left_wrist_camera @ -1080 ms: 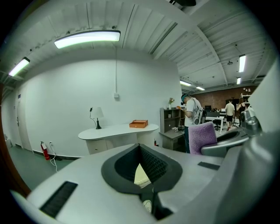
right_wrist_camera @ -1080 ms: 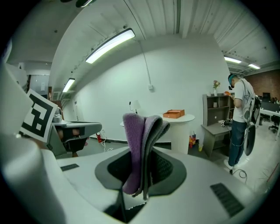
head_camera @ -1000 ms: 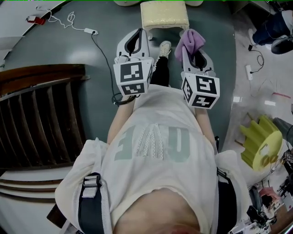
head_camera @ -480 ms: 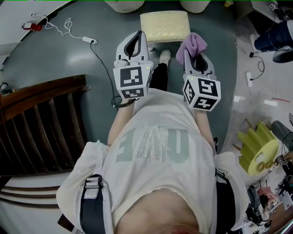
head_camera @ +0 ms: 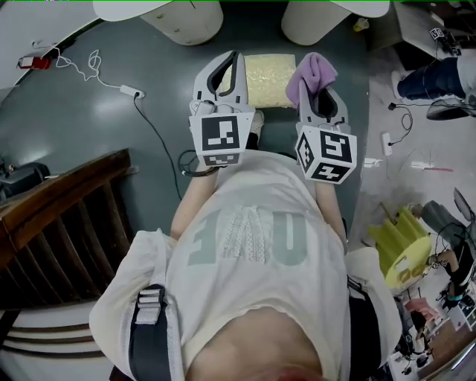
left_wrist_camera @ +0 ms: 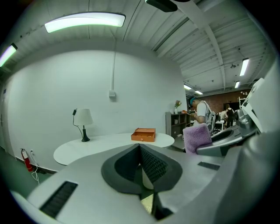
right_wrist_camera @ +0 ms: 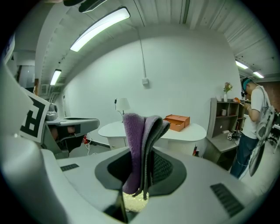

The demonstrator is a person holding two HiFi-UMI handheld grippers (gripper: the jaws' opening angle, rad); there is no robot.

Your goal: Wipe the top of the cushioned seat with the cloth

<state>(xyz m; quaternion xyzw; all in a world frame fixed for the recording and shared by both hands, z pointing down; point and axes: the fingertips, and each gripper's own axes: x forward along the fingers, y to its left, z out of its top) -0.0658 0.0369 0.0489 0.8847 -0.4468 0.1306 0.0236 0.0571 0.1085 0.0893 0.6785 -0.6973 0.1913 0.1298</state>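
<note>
The cushioned seat [head_camera: 271,69] is a pale yellow padded square on the grey floor, at the top of the head view. My left gripper [head_camera: 235,58] is shut on nothing, and its tips overlap the seat's left edge. My right gripper [head_camera: 309,80] is shut on the folded purple cloth [head_camera: 312,71], which stands up at the seat's right edge. In the right gripper view the cloth [right_wrist_camera: 141,140] rises between the fingers, and a bit of yellow cushion [right_wrist_camera: 133,202] shows below. The left gripper view shows the left gripper [left_wrist_camera: 140,148] and the cloth [left_wrist_camera: 197,136] at right.
Two white round table bases [head_camera: 182,15] stand just beyond the seat. A dark slatted wooden piece [head_camera: 67,223] fills the left. A cable and power strip [head_camera: 130,91] lie on the floor. A yellow object [head_camera: 401,249] and clutter sit at right. A person [head_camera: 435,74] is at far right.
The seat has come nearer in the head view, and both grippers now reach over its near edge. The cloth stays gripped in the right gripper.
</note>
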